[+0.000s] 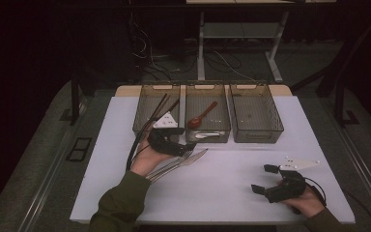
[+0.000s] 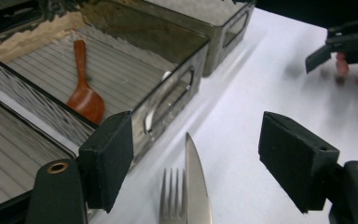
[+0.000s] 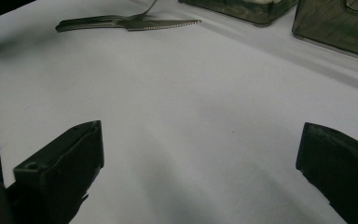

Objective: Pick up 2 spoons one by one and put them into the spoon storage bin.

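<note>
Cutlery lies on the white tabletop (image 1: pixel 232 193): a knife (image 2: pixel 196 186) and a fork (image 2: pixel 172 196) side by side, just in front of the middle bin (image 1: pixel 207 133). The left gripper (image 2: pixel 193 158) hovers over them with its fingers (image 2: pixel 108 158) apart, touching neither. A wooden spoon (image 1: pixel 202 115) rests inside the middle bin. The right gripper (image 1: pixel 265 179) rests well apart, its fingers wide open and empty.

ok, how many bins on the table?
3, side by side along the far edge: left bin with chopsticks, middle bin with spoons, right bin looks empty.
</note>
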